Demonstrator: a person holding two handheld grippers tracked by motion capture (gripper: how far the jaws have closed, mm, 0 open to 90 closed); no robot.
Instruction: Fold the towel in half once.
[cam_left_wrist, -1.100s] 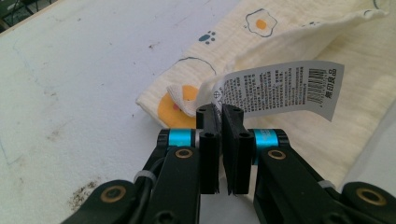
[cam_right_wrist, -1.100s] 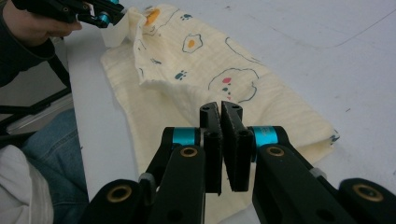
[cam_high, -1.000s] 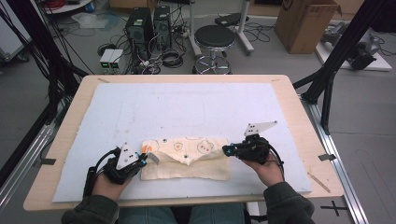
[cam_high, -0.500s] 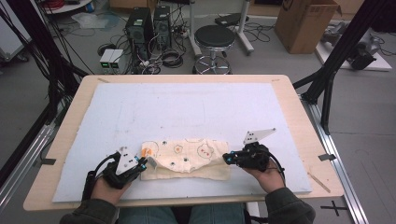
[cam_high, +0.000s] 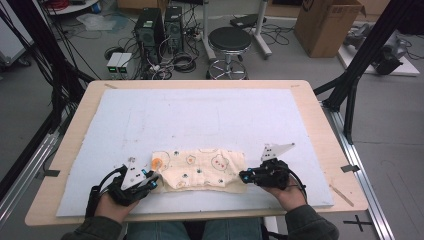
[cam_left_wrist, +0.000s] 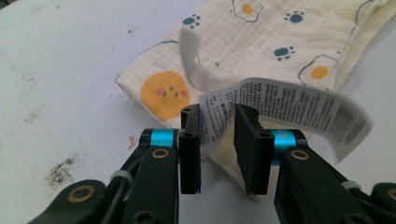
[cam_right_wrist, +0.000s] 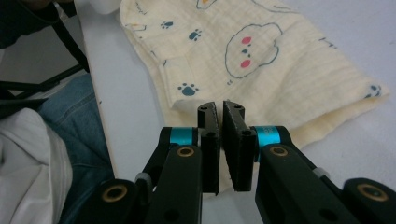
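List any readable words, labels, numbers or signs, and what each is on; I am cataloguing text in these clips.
Care label of the printed cloth, between the left gripper's parted jaws: rows of fine print and a laundry symbol, too small and blurred to read.
Cardboard box on the floor: dark mark at its top edge, not legible.
Nothing else carries text.

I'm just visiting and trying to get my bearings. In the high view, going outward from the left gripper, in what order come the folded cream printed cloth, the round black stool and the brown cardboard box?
1. Folded cream printed cloth, beside the left gripper, on the table.
2. Round black stool, on the floor beyond the table.
3. Brown cardboard box, far right corner.
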